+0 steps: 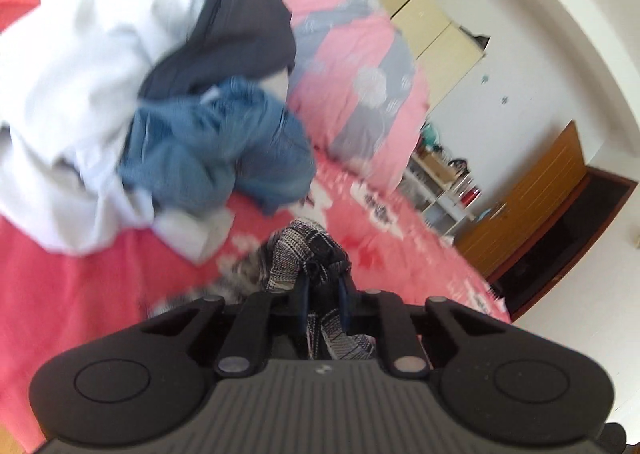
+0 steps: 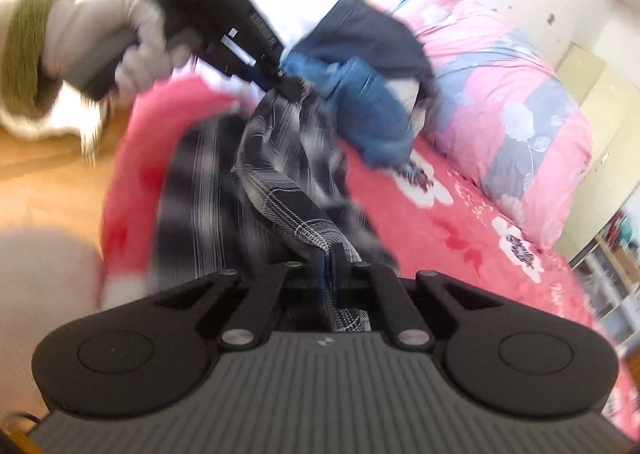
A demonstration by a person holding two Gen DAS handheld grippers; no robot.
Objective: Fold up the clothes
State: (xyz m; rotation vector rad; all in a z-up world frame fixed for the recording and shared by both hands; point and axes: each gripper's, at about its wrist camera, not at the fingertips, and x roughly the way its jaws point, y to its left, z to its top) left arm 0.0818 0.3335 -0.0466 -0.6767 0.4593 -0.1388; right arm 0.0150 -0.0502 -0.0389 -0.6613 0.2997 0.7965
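A black-and-white checked garment (image 2: 276,170) hangs stretched between both grippers above the red bed (image 2: 472,222). My right gripper (image 2: 329,254) is shut on one end of it, cloth pinched between the fingers. The left gripper (image 2: 286,84), held by a gloved hand (image 2: 140,50), grips the far end in the right wrist view. In the left wrist view my left gripper (image 1: 323,286) is shut on a bunched fold of the same checked cloth (image 1: 298,254).
A pile of clothes lies on the bed: a white garment (image 1: 80,66), a dark navy one (image 1: 236,22) and blue denim (image 1: 216,150). A pink-and-grey quilt (image 1: 352,66) is heaped behind. A wooden door (image 1: 532,198), shelves (image 1: 440,182) and wood floor (image 2: 44,182) surround the bed.
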